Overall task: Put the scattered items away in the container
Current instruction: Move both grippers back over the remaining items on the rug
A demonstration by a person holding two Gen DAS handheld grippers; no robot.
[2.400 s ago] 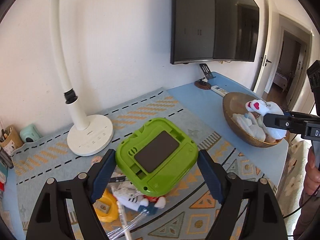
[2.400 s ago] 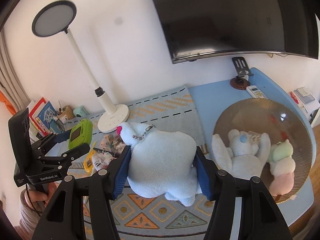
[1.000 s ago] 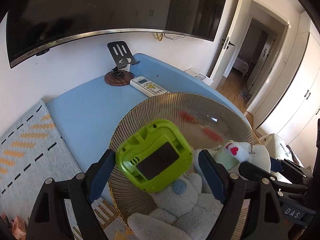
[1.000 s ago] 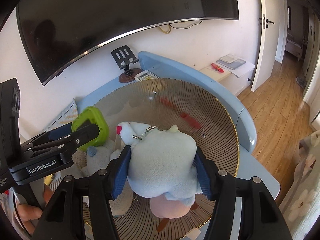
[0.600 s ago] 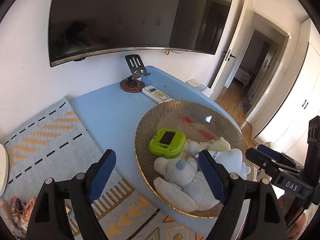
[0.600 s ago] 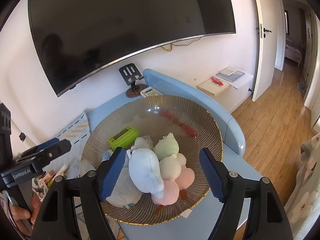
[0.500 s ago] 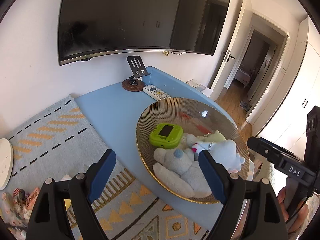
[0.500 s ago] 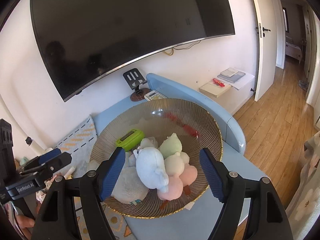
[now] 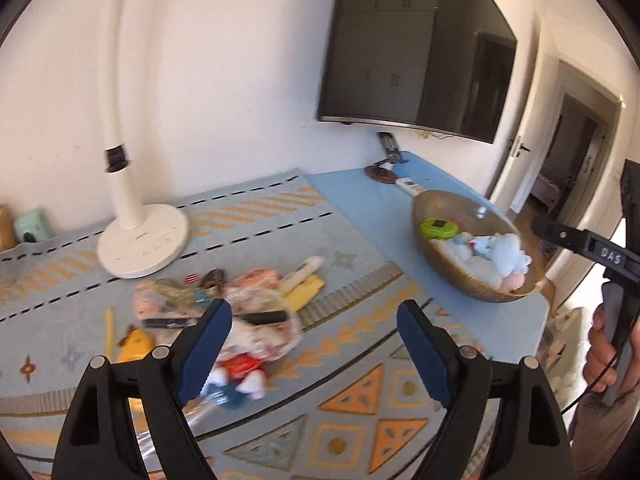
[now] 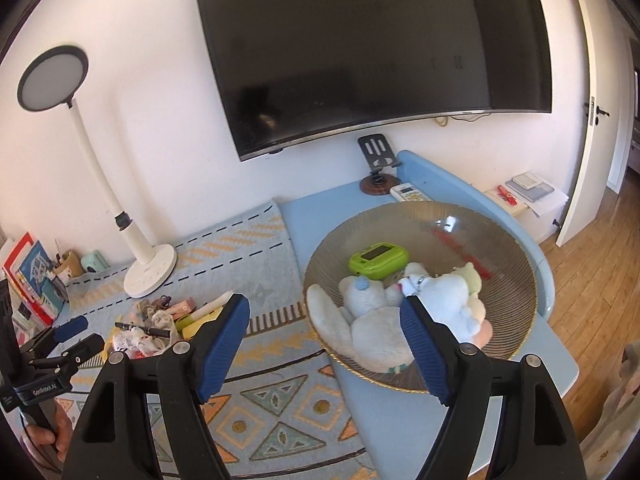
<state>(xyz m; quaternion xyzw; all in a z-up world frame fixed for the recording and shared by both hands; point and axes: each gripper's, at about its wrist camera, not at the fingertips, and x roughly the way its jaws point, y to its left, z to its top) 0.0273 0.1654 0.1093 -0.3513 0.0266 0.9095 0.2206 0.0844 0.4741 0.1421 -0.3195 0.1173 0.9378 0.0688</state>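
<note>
A ribbed brown bowl (image 10: pixel 516 264) on the blue table holds a green toy console (image 10: pixel 378 258), a white plush (image 10: pixel 372 320), a light blue plush (image 10: pixel 444 292) and others. My right gripper (image 10: pixel 324 336) is open and empty, hanging above the bowl's near left rim. My left gripper (image 9: pixel 314 344) is open and empty over the patterned mat, just right of the scattered pile (image 9: pixel 248 312) of small toys, packets, a black pen and a yellow item. The pile (image 10: pixel 160 324) and left gripper (image 10: pixel 82 336) also show in the right wrist view. The bowl (image 9: pixel 456 276) sits far right.
A white desk lamp (image 9: pixel 142 236) stands behind the pile. A TV (image 10: pixel 380 48) hangs on the wall. A phone stand (image 10: pixel 378 168) and a remote (image 10: pixel 410 192) lie behind the bowl. Books (image 10: pixel 28 276) stand at the far left. The table's edge runs close to the bowl's right side.
My left gripper has swung left, away from the bowl and down toward the pile. My right gripper has drawn back a little from the bowl. Both stay open.
</note>
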